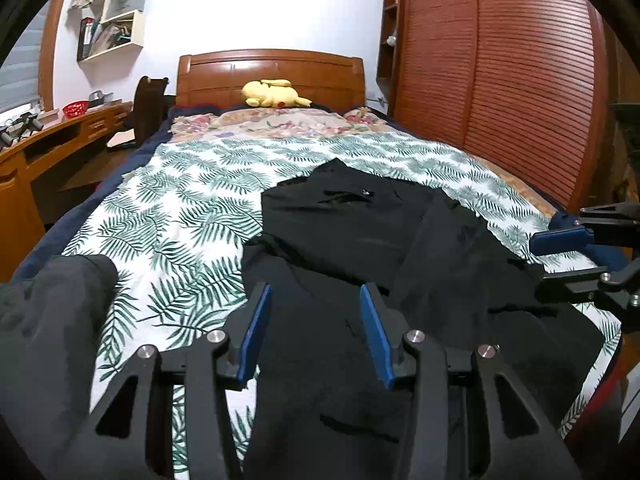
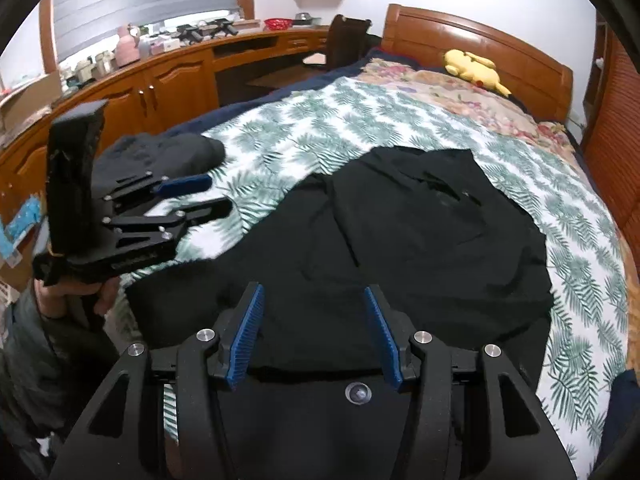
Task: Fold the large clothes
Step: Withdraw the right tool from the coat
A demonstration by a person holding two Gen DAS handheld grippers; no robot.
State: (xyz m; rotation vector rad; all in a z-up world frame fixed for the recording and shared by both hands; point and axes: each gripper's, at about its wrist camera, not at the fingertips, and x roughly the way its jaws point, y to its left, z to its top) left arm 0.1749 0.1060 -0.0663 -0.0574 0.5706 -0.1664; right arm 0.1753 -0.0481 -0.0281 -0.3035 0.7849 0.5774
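A large black garment (image 1: 360, 240) lies spread on the leaf-print bedspread (image 1: 180, 208), partly folded over itself; it also shows in the right wrist view (image 2: 400, 232). My left gripper (image 1: 316, 300) is open and empty, hovering over the garment's near left part. It shows from the side in the right wrist view (image 2: 216, 194). My right gripper (image 2: 314, 300) is open and empty above the garment's near edge. It shows at the right edge of the left wrist view (image 1: 536, 256).
A dark grey garment pile (image 1: 48, 320) lies at the bed's near left; it also shows in the right wrist view (image 2: 160, 156). A yellow plush toy (image 1: 274, 94) lies by the headboard. A wooden desk (image 1: 48, 140) runs along the left, a slatted wardrobe (image 1: 500, 80) along the right.
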